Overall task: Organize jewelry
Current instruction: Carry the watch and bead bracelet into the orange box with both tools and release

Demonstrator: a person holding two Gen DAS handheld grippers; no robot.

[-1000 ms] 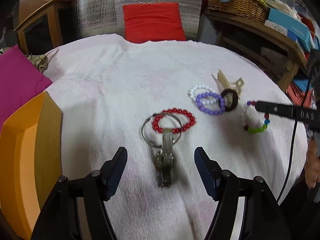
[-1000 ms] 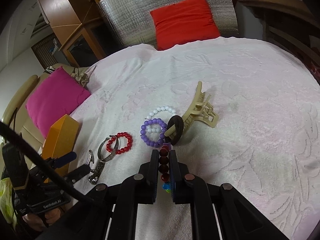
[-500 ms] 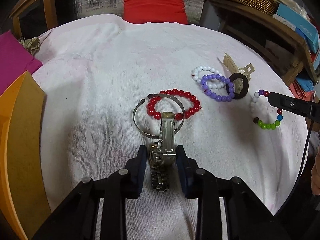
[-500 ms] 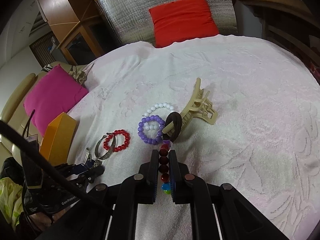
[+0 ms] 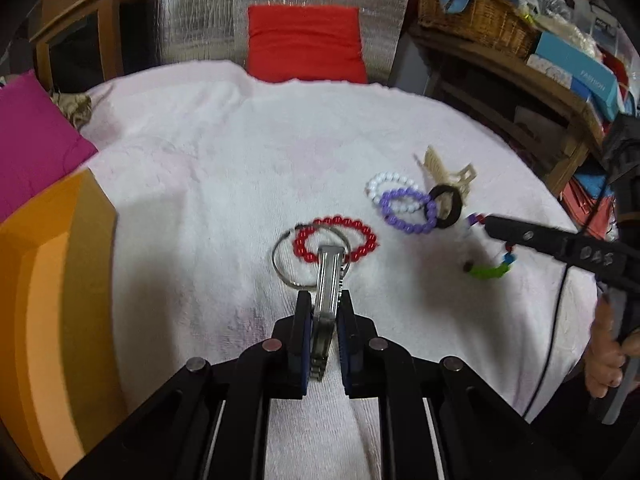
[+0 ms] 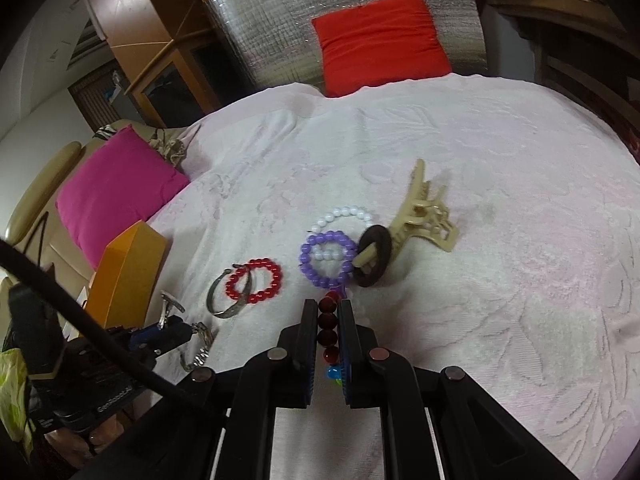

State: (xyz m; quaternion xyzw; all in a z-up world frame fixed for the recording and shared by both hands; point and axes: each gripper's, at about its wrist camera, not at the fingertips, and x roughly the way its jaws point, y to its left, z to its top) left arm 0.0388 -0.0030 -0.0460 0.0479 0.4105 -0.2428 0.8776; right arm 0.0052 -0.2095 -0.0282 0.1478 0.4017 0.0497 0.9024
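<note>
Watch (image 5: 328, 280) pinched by left gripper (image 5: 324, 316) | beaded bracelet (image 6: 328, 328) pinched by right gripper (image 6: 326, 320)

We see a silver metal watch (image 5: 328, 280) against a white cloth (image 5: 208, 184) with a faint pink floral relief. Beside it lie a red bead bracelet (image 5: 336, 239), a purple bead bracelet (image 5: 408, 211) and a white bead bracelet (image 5: 390, 184). The hair claw (image 6: 424, 216) is beige, the ring (image 6: 374, 254) on it dark brown. One bracelet (image 6: 329, 332) mixes dark red, blue and green beads (partly hidden). The box (image 5: 48, 300) is orange, the cushions red (image 5: 304, 48) and magenta (image 6: 116, 192).
</note>
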